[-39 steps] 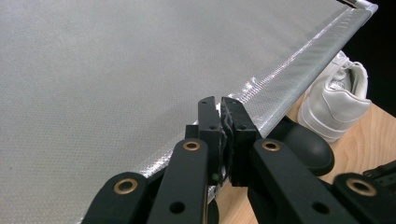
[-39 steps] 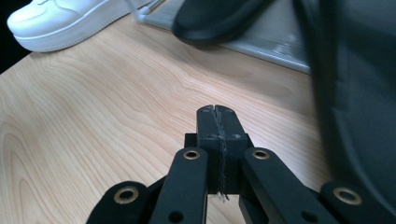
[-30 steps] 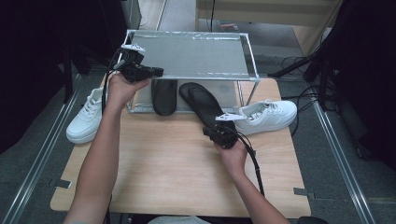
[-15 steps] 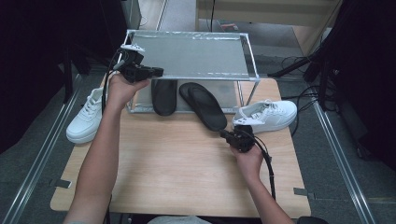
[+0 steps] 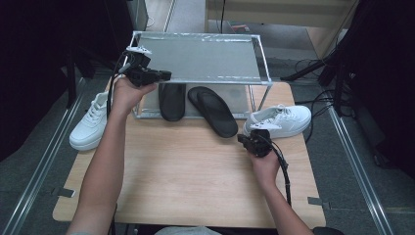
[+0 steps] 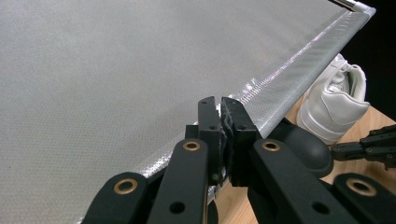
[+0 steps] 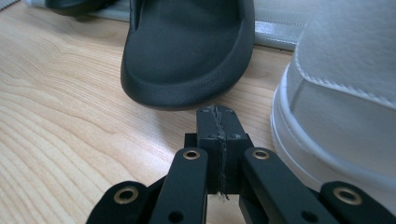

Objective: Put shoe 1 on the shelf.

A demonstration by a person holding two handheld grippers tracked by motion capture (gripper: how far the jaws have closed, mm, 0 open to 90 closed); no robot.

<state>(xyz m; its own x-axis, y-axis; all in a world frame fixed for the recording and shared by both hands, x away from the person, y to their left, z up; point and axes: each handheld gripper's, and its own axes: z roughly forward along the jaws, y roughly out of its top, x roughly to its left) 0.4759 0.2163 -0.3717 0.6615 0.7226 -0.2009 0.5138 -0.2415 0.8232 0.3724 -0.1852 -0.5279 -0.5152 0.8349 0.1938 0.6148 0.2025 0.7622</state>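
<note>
The right gripper [image 5: 243, 138] hovers low over the light wooden table [image 5: 186, 176], its jaws pressed together with nothing between them, just short of the heel of a black rubber slipper [image 5: 214, 111] and just beside a white lace-up sneaker [image 5: 279, 121]. That slipper lies flat, sole down, its long axis running diagonally: the heel end points toward the person's right hand, the front end under the edge of the silver mesh shoe rack [image 5: 200, 56]. In the right gripper view the slipper's rounded heel [image 7: 187, 56] sits directly ahead of the shut jaws.

A second black slipper [image 5: 172, 100] lies under the rack, its long axis straight front to back. A second white sneaker [image 5: 91, 122] rests at the table's left edge.

The left gripper [image 5: 164, 76] is held at the rack's front left corner, jaws closed to a narrow slit; whether they pinch the shelf's mesh edge is hard to tell.

No brand mark or writing can be read on any shoe.
</note>
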